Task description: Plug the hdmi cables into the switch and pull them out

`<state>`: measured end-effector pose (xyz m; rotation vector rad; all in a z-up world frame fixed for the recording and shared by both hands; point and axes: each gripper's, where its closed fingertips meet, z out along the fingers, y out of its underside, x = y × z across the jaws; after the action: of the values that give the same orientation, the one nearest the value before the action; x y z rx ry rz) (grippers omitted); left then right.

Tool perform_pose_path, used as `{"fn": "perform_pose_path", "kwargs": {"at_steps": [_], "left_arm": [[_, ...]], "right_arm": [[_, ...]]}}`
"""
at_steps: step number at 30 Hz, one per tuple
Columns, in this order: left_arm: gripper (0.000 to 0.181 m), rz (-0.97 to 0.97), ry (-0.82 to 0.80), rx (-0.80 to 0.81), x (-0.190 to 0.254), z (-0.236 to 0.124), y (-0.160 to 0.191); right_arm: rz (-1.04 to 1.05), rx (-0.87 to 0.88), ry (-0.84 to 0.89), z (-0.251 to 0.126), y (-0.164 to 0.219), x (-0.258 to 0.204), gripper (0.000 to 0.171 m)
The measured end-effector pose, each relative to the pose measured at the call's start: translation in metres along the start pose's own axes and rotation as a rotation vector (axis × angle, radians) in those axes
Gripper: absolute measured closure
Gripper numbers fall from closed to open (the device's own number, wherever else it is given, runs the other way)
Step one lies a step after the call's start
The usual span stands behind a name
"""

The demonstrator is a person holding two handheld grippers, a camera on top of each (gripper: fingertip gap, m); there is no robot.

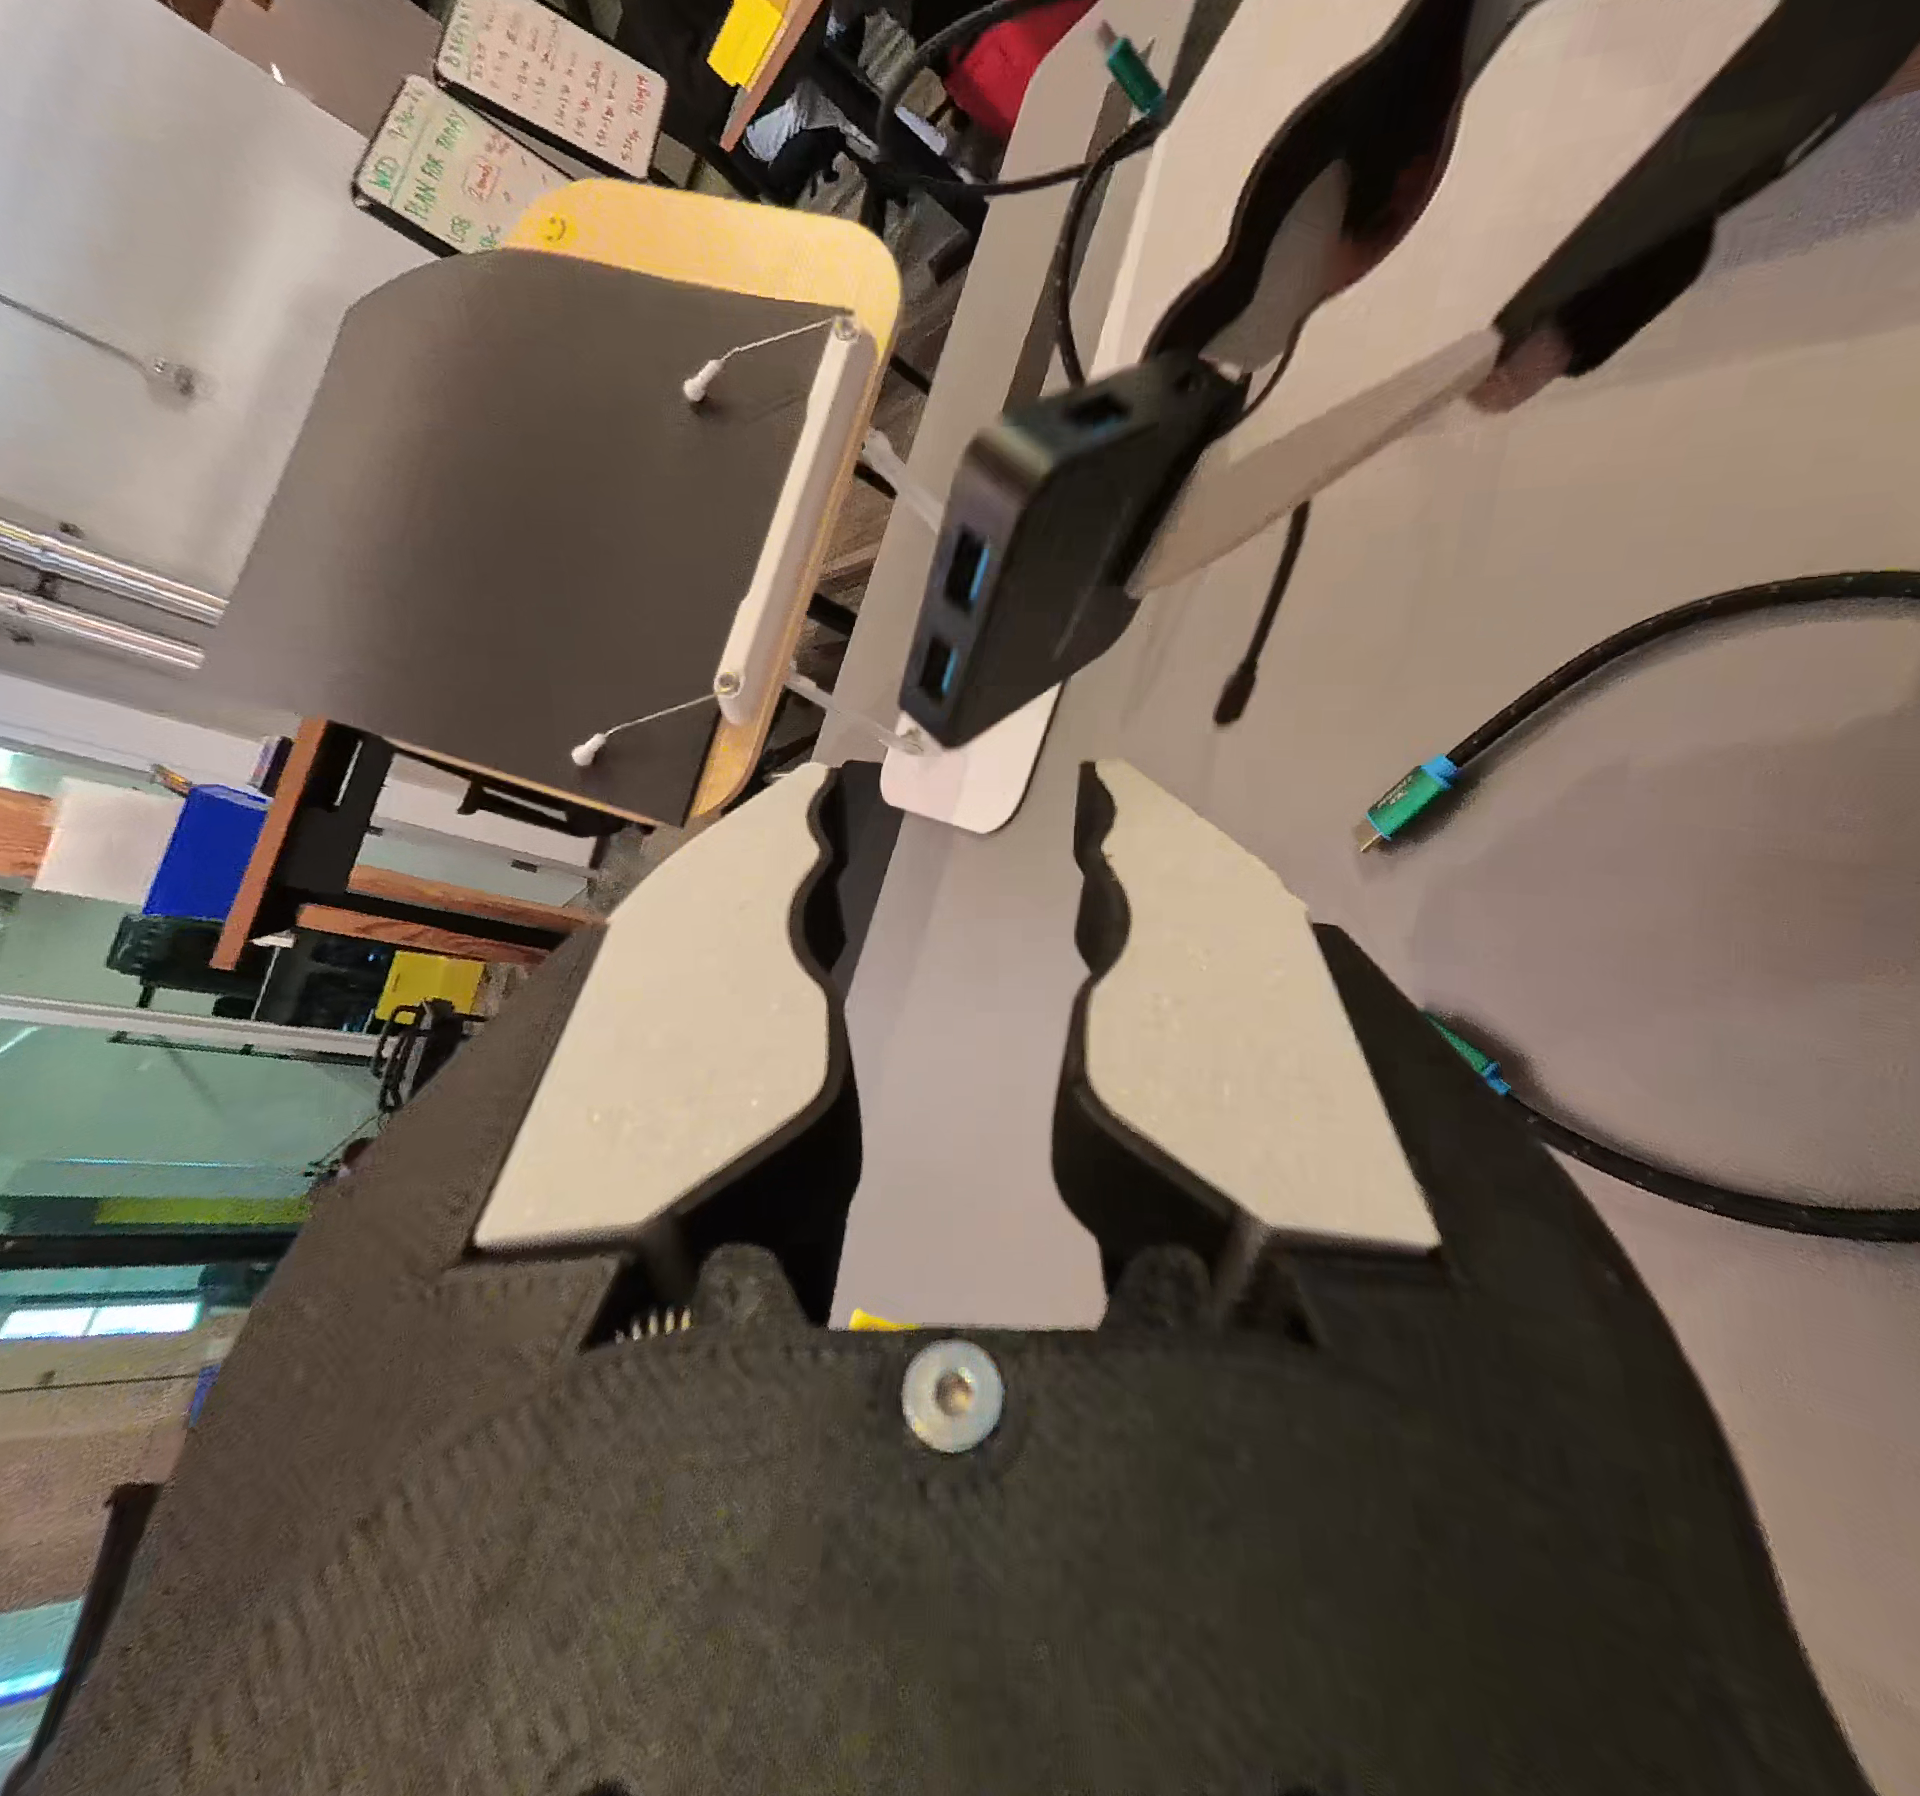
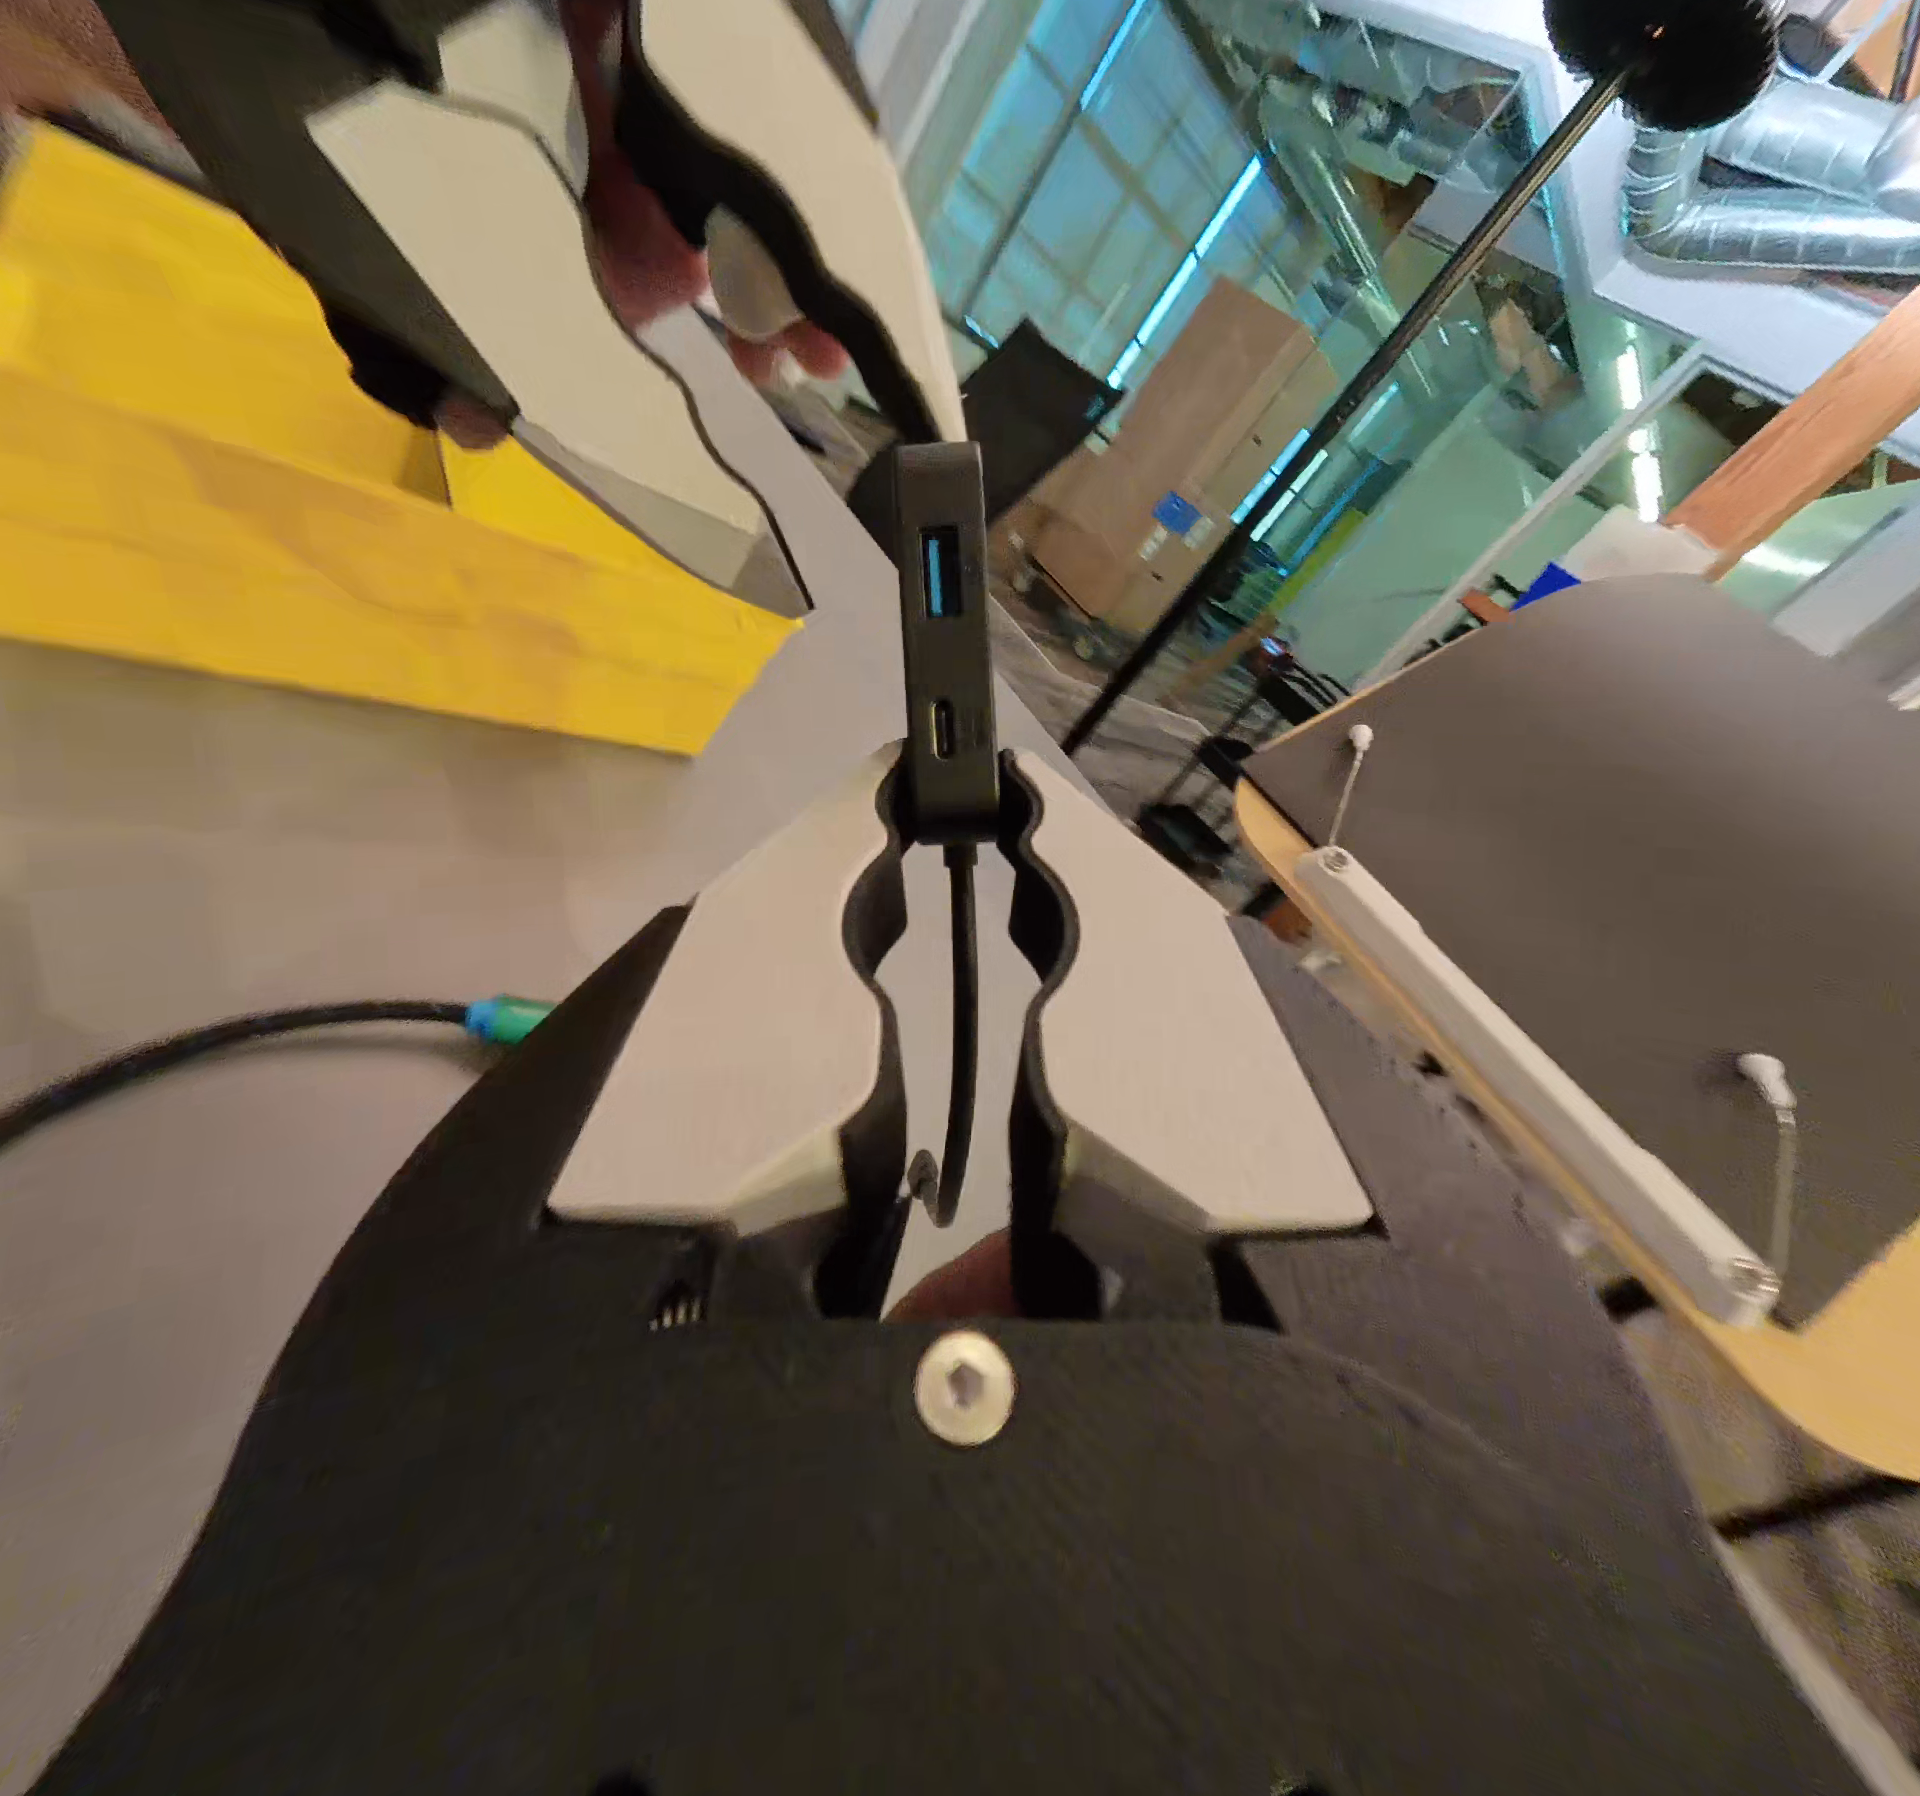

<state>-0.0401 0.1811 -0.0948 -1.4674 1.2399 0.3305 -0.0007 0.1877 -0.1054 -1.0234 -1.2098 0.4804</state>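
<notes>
A black switch (image 1: 1039, 551) with blue ports is held off the grey table (image 1: 1610, 967), clamped at its cable end by my right gripper (image 1: 1174, 458). In the right wrist view the right gripper (image 2: 951, 780) is shut on the switch (image 2: 945, 624), and the switch's own thin cable (image 2: 964, 1019) hangs between the fingers. My left gripper (image 1: 956, 790) is open and empty, just below the switch's port side; it also shows in the right wrist view (image 2: 862, 510). HDMI cables with green and blue plugs lie loose on the table: one (image 1: 1413, 801) to the right, another (image 1: 1465, 1050) partly hidden.
Two more plugs (image 1: 1132, 73) lie at the table's far end. A plug (image 2: 504, 1019) lies left of the right gripper. A yellow bin (image 2: 260, 541) stands on the table. A chair with a dark panel (image 1: 520, 520) stands beside the table edge, and a black pole (image 2: 1351, 396) beyond it.
</notes>
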Motion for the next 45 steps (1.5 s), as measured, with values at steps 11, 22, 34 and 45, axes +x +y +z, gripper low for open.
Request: {"fn": "perform_pose_path", "kwargs": {"at_steps": [11, 22, 34, 45], "left_arm": [[0.144, -0.037, 0.045, 0.132, 0.006, -0.006, -0.022], [0.155, -0.063, 0.081, 0.174, 0.009, -0.009, -0.023], [0.162, 0.15, 0.042, 0.029, 0.022, -0.005, -0.02], [0.164, 0.224, 0.048, -0.022, 0.039, 0.003, -0.019]], "right_arm": [[0.089, 0.138, -0.154, -0.008, -0.026, -0.019, 0.159], [0.051, 0.116, -0.138, -0.009, -0.027, -0.018, 0.158], [-0.202, -0.149, -0.06, 0.0, 0.009, -0.015, 0.158], [-0.284, -0.266, -0.06, 0.004, 0.032, -0.019, 0.158]]}}
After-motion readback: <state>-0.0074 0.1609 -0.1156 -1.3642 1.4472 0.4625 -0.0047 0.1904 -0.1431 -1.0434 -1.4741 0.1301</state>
